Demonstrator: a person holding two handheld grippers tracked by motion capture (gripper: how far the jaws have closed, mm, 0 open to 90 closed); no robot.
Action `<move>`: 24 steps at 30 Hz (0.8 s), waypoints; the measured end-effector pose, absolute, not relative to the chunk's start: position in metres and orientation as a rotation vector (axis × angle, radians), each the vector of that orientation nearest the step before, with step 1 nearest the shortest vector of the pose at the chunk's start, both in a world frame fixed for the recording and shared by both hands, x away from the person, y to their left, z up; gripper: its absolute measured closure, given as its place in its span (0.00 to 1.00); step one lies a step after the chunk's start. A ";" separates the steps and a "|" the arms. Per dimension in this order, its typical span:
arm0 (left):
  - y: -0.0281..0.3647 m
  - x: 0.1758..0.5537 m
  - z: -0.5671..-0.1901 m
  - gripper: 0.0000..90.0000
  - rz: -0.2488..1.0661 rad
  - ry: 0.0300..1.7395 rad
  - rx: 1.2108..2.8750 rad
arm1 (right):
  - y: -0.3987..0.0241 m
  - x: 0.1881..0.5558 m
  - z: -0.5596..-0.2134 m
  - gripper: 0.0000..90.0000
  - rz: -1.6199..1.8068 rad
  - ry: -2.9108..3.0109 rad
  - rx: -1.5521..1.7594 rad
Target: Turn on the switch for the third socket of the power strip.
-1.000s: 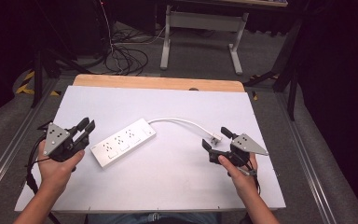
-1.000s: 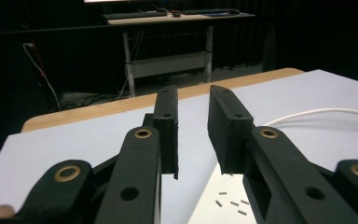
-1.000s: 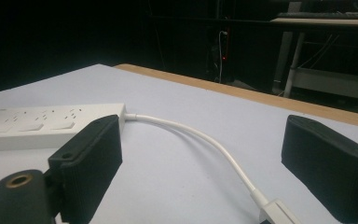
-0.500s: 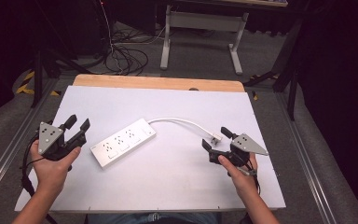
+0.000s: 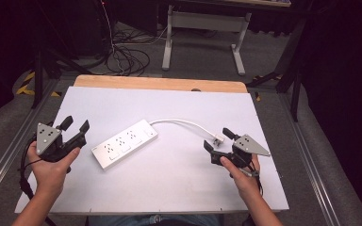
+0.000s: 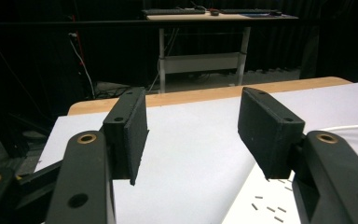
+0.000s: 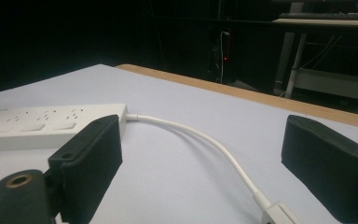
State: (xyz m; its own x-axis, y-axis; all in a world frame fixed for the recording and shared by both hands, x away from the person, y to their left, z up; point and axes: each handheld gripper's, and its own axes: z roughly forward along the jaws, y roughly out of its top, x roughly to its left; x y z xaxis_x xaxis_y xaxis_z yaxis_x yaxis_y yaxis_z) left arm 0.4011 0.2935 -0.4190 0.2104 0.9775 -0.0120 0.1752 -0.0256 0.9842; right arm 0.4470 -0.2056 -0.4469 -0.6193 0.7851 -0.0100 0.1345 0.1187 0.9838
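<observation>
A white power strip [image 5: 125,143] lies slanted on the white table [image 5: 169,188]; it also appears as the white power strip [image 7: 51,125] and a corner of the power strip [image 6: 261,205]. Its white cable [image 5: 179,123] curves right to a plug [image 5: 218,139]. My right gripper [image 5: 217,140] is open, and the plug [image 7: 279,212] lies on the table low between its jaws, untouched. Left of the strip, my left gripper [image 5: 75,125] is open and holds nothing. My left gripper [image 6: 191,126] points across bare table. Between the open jaws of my right gripper [image 7: 205,154] runs the cable [image 7: 205,140].
A wooden strip [image 5: 160,84] edges the table's far side. Beyond it on the floor are a desk frame [image 5: 202,28] and tangled black cables [image 5: 122,56]. Metal rails [image 5: 2,174] run along both sides of the table.
My left gripper has shifted slightly left, away from the power strip, staying open. The right gripper, strip and plug have not moved.
</observation>
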 end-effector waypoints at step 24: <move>0.291 0.403 -0.426 0.15 1.004 1.148 1.450 | -0.205 0.448 -0.447 0.12 1.552 1.851 0.895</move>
